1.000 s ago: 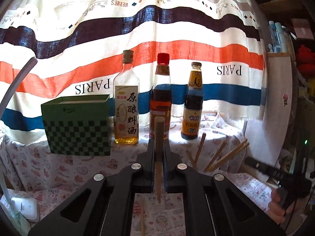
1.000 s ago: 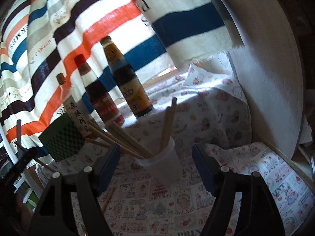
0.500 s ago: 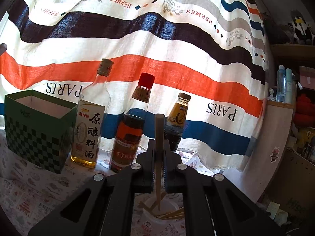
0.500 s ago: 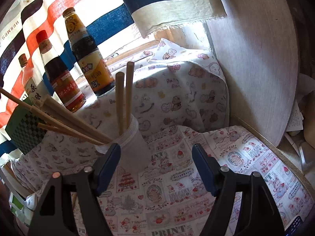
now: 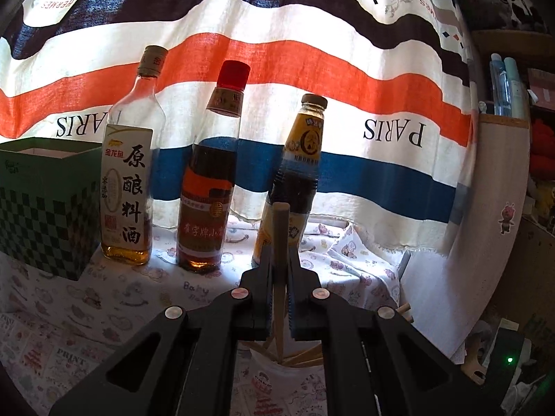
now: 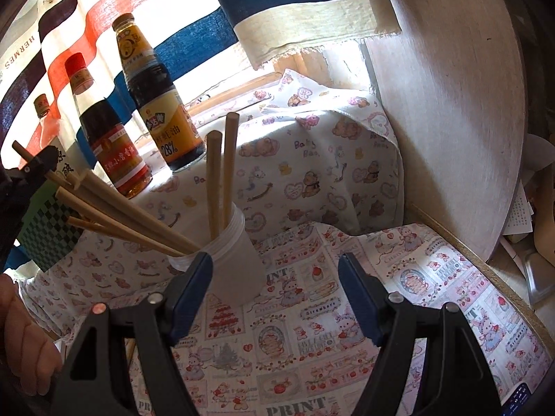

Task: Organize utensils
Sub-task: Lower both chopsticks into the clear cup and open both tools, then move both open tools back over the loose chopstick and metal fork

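A chopstick (image 5: 280, 277) is clamped upright in the left gripper (image 5: 279, 267), directly above the cup (image 6: 231, 260); the right gripper (image 6: 274, 294) is held apart, empty.

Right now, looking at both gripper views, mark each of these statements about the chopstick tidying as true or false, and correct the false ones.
1. The left gripper is shut on a chopstick. True.
2. The right gripper is clamped on the cup. False: its jaws stand open; the cup sits between them, unpressed.
3. Three bottles stand in front of the striped cloth. True.
4. The cup is empty. False: it holds several chopsticks.
5. The middle bottle has a green cap. False: its cap is red.
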A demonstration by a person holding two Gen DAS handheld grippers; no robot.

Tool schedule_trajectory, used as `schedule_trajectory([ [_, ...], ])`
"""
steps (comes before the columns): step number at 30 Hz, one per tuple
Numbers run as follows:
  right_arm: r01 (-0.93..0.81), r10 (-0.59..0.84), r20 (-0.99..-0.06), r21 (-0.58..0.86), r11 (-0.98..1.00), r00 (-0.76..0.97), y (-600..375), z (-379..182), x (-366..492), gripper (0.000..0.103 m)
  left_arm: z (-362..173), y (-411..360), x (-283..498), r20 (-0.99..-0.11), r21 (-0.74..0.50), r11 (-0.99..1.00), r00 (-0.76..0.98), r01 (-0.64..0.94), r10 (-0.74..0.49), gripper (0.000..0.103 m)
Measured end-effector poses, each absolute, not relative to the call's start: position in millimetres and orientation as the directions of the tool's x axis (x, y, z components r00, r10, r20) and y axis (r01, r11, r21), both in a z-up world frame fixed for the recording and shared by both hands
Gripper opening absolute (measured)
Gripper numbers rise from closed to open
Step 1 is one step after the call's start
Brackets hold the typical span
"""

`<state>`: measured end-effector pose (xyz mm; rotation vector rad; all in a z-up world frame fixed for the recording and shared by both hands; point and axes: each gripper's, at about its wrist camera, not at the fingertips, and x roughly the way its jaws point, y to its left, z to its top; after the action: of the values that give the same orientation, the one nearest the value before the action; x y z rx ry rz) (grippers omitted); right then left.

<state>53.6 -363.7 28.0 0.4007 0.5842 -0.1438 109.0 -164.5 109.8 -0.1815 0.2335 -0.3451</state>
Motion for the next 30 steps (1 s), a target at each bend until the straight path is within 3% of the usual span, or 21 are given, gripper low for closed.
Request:
schedule_trajectory([
  [12, 0.254, -0.03, -0.565, 0.322, 0.912, 0.825, -366, 29, 54, 0.073, 105, -176, 111, -0.225, -0.144, 0.944, 0.92, 0.295, -0.322, 0.006],
  [20, 0.254, -0.031, -0.564, 0.322, 0.912, 0.825, -366, 28, 54, 0.073, 117, -161, 99, -0.179, -0.097, 0.954, 0.938, 0.283, -0.296, 0.007],
  [30, 0.247, -0.028, -0.563, 0.318, 0.915, 0.826, -365, 29, 54, 0.073, 129, -129, 83, -0.139, -0.089, 0.966, 0.957, 0.242, -0.253, 0.021],
])
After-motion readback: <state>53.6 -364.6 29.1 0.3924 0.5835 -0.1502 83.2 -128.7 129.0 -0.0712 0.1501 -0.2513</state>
